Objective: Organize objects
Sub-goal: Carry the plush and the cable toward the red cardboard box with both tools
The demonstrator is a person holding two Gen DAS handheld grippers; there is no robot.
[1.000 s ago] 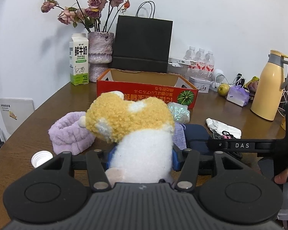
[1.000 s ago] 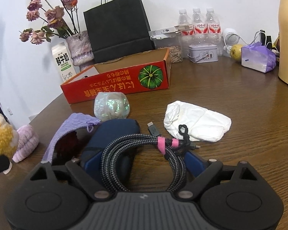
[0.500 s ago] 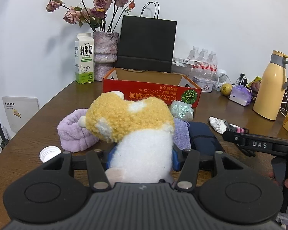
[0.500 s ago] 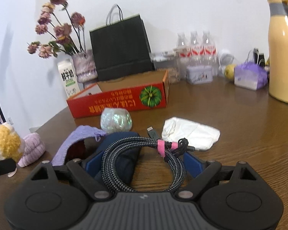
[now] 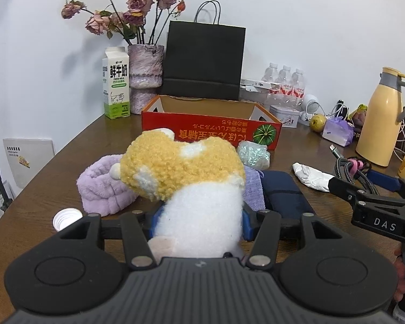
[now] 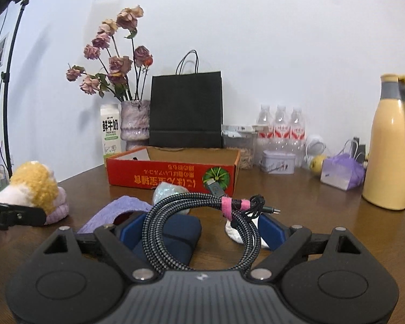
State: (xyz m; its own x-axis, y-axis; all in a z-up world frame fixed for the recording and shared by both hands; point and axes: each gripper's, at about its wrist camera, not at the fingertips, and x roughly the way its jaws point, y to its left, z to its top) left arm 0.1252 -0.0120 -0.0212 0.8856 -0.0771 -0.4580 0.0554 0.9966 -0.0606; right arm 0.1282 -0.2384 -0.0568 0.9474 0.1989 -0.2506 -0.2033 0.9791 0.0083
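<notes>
My left gripper is shut on a yellow and white plush toy and holds it upright above the brown table. My right gripper is shut on a coiled grey braided cable bound with a pink tie, lifted off the table. The red cardboard box stands open-topped straight ahead of both grippers, near the back. In the left wrist view the right gripper and its cable hover at the right. In the right wrist view the plush toy shows at the far left.
On the table before the box lie a lilac fluffy band, a shimmering ball, a navy pouch, a lilac knit cloth, a white crumpled cloth and a white cap. A yellow thermos stands at the right. A black bag, vase and milk carton line the wall.
My right gripper has risen with the cable and tipped up toward level, so the box and wall now fill its view. The left gripper and plush toy have stayed put.
</notes>
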